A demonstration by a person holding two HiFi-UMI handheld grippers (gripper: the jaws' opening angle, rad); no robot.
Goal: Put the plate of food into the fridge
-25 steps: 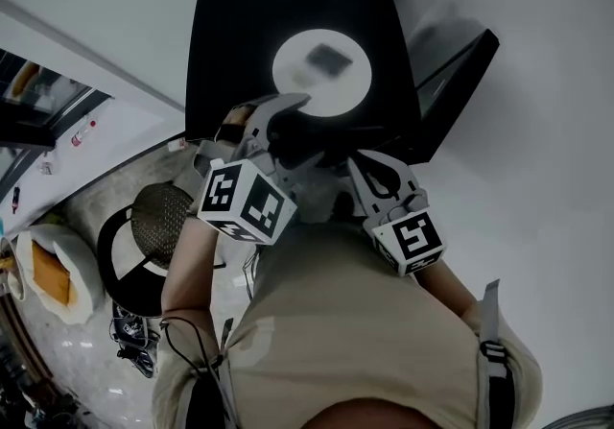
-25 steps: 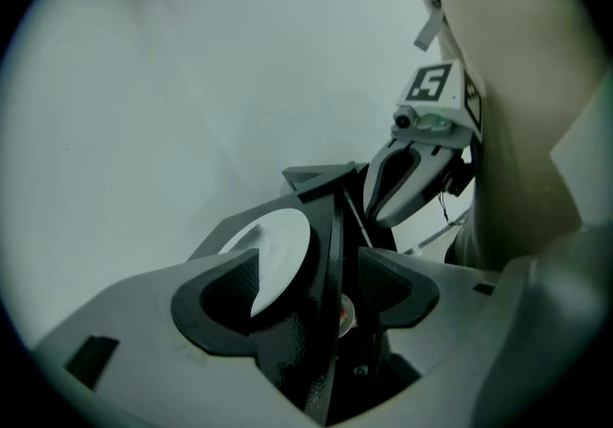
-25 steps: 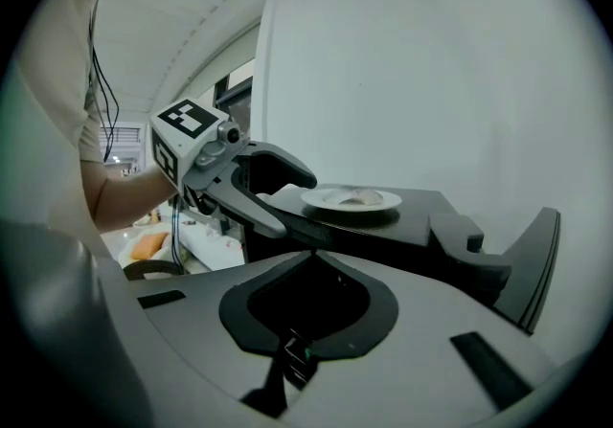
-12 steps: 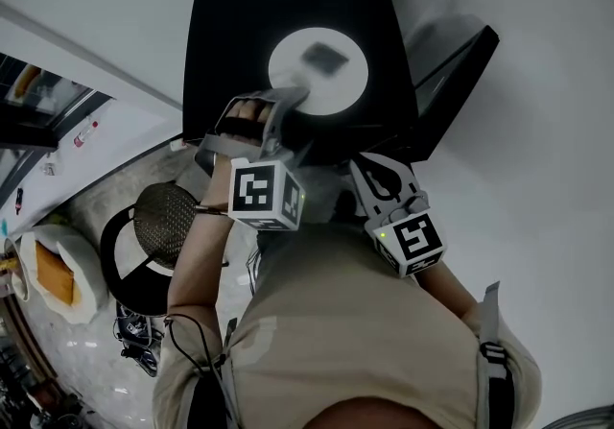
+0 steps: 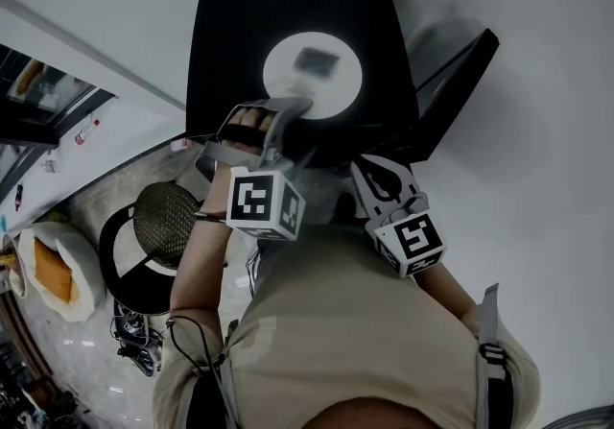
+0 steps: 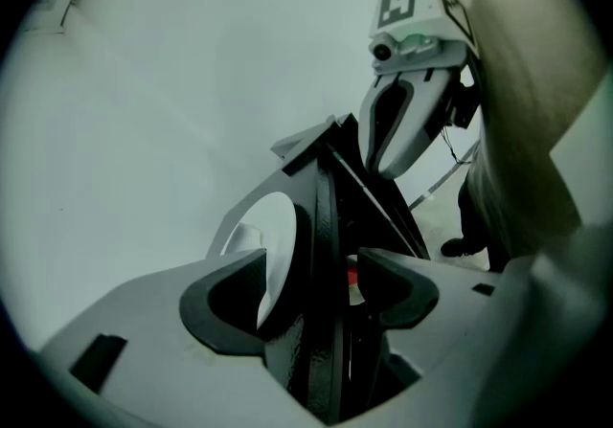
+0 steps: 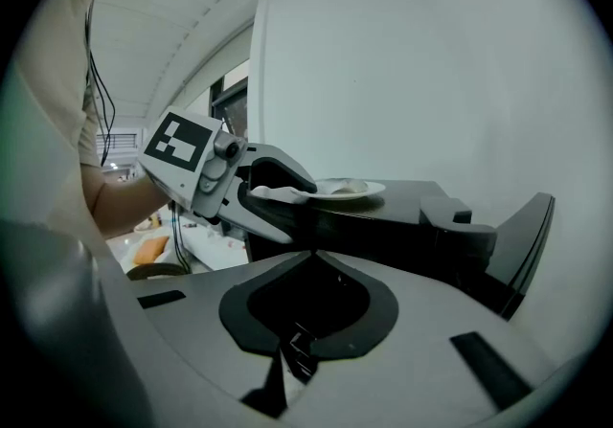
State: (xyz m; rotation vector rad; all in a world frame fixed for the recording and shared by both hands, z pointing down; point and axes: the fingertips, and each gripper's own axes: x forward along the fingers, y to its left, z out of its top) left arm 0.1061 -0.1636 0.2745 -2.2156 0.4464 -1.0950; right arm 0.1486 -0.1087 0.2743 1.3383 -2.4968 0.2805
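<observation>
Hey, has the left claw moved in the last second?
Yes. In the head view the left claw has rolled at the plate's rim, its marker cube swinging rightward along the black fridge top's near edge, toward the right claw.

The round white plate (image 5: 313, 77) is contrasting with the square black fridge (image 5: 240, 24); black-and-white markers are patterning the grey left tool (image 5: 293, 106).

- Head view — overhead, looking steeply down; plate (image 5: 288, 72) at twelve o'clock.
- Left gripper view — close, edge-on to it.
- Right gripper view — level, farther back, same plate.
</observation>
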